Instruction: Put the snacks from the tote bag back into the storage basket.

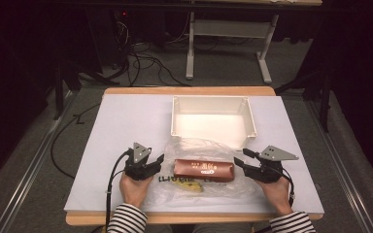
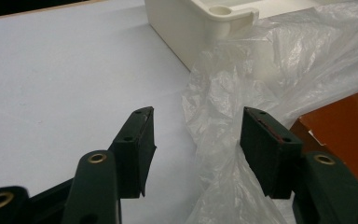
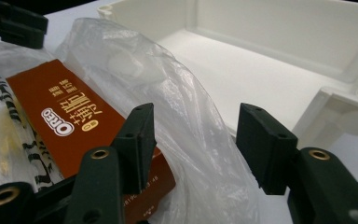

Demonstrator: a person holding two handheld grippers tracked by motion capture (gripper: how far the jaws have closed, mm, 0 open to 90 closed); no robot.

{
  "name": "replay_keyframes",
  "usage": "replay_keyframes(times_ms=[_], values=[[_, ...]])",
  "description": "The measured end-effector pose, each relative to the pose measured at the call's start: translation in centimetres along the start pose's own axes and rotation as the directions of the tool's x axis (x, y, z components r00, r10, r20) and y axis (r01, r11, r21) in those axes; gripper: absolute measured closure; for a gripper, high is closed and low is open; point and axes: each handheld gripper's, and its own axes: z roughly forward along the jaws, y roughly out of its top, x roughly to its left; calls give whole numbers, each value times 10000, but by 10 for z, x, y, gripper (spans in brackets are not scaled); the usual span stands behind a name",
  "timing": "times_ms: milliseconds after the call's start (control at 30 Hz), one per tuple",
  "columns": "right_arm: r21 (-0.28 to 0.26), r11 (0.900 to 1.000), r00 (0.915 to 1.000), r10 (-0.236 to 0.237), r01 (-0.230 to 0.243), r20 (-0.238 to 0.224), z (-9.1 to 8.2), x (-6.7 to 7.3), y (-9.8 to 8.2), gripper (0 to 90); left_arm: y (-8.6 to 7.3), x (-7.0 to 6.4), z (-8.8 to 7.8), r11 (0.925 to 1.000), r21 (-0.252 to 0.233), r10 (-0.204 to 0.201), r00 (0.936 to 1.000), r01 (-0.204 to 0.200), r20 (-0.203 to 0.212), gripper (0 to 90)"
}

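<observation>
A brown cookie box lay on a crumpled clear plastic bag near the front edge of the white table, its long axis running left to right. In the right gripper view the printed face of the box was turned up, with the brand name reading along its length. A white open tray stood just beyond the bag, toward the far side, with nothing in it, probably the place where the box or the bag was meant to go.

The left gripper sat at the left end of the box and the right gripper at the right end, one at each end of the long axis, as if to spread the bag or lift it by both ends. In the left gripper view the jaws stood apart; the film of the bag brushed the inner face of the jaw nearer the box, but nothing was pinched. In the right gripper view the jaws were also apart, with a fold of the bag rising loosely between them and no pad pressing on it. Something yellowish lay under the film on the near side of the box; I could not tell what it was.
</observation>
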Motion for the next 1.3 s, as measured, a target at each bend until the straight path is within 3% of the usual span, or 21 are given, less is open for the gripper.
replay_keyframes(times_ms=[133, 200, 267, 367, 533, 700, 967, 1300], values=[[59, 9999, 9997, 160, -159, -198, 5, 1, 1, 489, -7, 2, 10, 9998, 120, -183, 9998, 185, -116, 453], [-19, 9998, 9995, -206, 206, -225, 5, 3, 3, 488, -8, 3, 13, 9996, 128, -229, 9996, 232, -166, 453], [-60, 9997, 9989, -242, 240, -390, 3, 3, 5, 487, -10, 3, 15, 9996, 122, -272, 9996, 274, -123, 455], [323, 9995, 9969, -29, 54, -784, 4, 4, 12, 495, -15, 3, 16, 9992, 216, -349, 9994, 350, -48, 465], [872, 9943, 9881, -477, 609, -1465, 14, 16, 21, 466, -16, 7, 18, 9970, 362, -684, 9977, 683, 24, 461], [952, 9894, 9735, -880, 1101, -2112, 23, 24, 29, 408, -16, 6, 18, 9973, 379, -630, 9980, 630, -8, 455], [1359, 9840, 9704, -820, 1150, -2270, 30, 23, 25, 361, -16, 6, 18, 9971, 433, -634, 9980, 632, 38, 448], [1950, 9678, 9654, -1112, 1591, -2359, 39, 27, 22, 355, -15, 7, 21, 9962, 640, -600, 9981, 591, 131, 429]])
